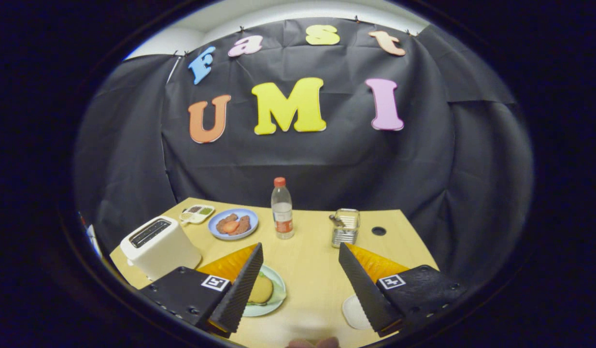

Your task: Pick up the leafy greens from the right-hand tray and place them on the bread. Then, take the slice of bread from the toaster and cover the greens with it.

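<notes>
My gripper (300,247) is open, held above the near part of the wooden table (307,261) with nothing between its fingers. A round slice of bread (261,290) lies on a pale green plate (278,289), partly hidden under the left finger (240,285). A white tray (353,311) peeks out beside the right finger (363,285), which covers most of it; the part I can see is bare. A white toaster (158,244) stands at the table's left, beyond the left finger. Its slots look dark, and I cannot make out a slice in them.
Farther back stand a blue plate (233,224) with brown patties and a tomato slice, a small sauce dish (197,213), a clear bottle with a red cap (282,209) and a clear container on a metal stand (345,227). A round hole (378,231) is in the tabletop's right.
</notes>
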